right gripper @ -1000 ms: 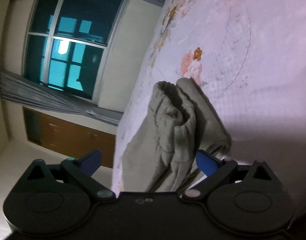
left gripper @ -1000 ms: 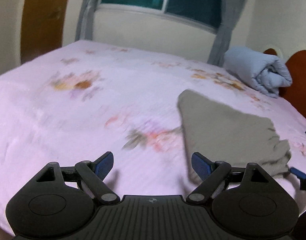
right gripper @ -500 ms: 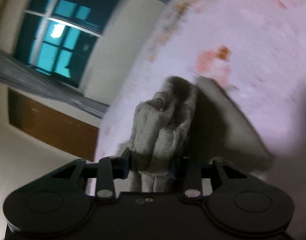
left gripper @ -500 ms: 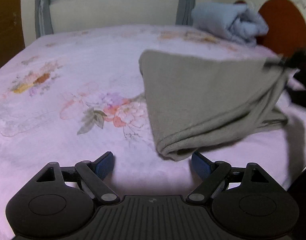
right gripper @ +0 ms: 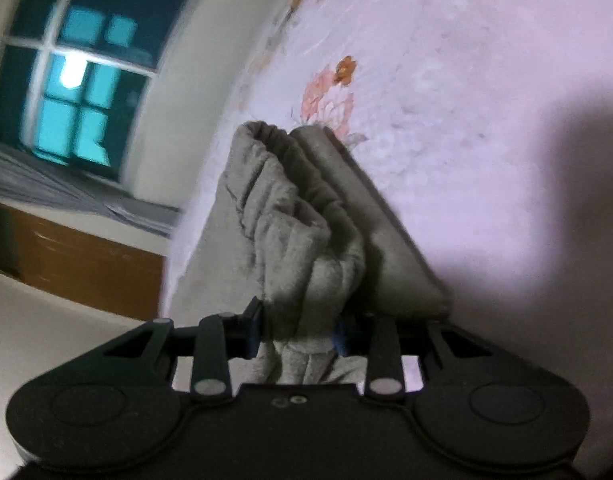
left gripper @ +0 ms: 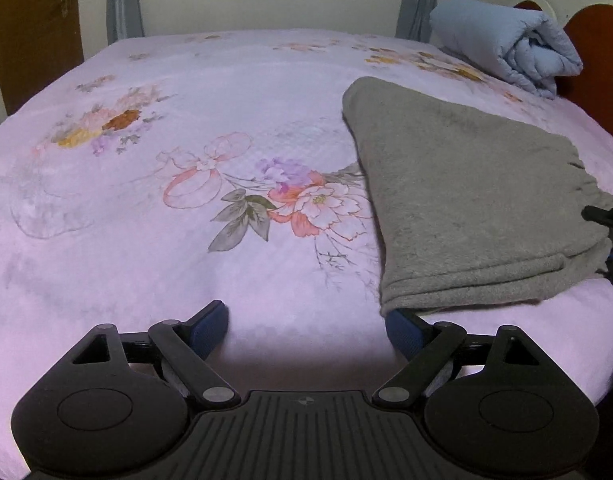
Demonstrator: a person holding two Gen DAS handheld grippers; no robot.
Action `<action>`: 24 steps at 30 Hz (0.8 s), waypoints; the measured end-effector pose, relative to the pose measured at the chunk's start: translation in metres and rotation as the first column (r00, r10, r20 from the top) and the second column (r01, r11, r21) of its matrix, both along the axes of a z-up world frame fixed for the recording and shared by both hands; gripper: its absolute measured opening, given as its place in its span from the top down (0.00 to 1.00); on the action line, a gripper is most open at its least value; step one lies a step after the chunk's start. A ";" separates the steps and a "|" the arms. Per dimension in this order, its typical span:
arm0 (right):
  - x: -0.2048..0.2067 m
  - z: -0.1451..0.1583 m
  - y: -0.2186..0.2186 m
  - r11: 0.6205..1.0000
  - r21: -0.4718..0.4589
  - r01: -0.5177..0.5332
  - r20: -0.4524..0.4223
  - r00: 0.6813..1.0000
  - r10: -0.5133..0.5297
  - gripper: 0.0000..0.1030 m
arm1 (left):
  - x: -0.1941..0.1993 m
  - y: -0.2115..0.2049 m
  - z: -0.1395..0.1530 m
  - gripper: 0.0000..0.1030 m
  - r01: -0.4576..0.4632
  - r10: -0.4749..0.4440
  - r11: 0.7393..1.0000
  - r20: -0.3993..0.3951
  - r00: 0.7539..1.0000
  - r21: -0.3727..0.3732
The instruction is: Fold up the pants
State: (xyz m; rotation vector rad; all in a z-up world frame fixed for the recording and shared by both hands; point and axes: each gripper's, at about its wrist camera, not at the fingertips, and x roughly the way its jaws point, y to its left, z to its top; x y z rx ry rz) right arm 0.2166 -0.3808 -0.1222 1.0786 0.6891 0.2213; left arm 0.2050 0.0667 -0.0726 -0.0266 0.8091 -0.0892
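The grey pants [left gripper: 458,196] lie folded on the pink floral bed sheet [left gripper: 194,248] at the right. My left gripper [left gripper: 306,326] is open and empty, low over the sheet, its right fingertip just under the pants' near corner. My right gripper [right gripper: 298,330] is shut on the gathered waistband end of the pants [right gripper: 302,240], with cloth bunched between its jaws. Part of the right gripper [left gripper: 610,240] shows at the right edge of the left wrist view, at the pants' bunched end.
A rolled light-blue quilt [left gripper: 506,44] lies at the far right by a red-brown headboard [left gripper: 594,60]. A window with grey curtains [left gripper: 122,0] is behind the bed. A wooden door [left gripper: 30,32] stands at the left.
My right gripper has closed on the bunched end of the pants. My left gripper has swung round and moved in close to the pants' near corner, still open.
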 end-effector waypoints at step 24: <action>0.038 0.018 -0.054 0.986 -0.034 -0.166 0.045 0.985 0.167 0.12 | 0.089 0.015 -0.020 0.10 -0.026 -0.029 0.752 -0.073 0.997 -0.658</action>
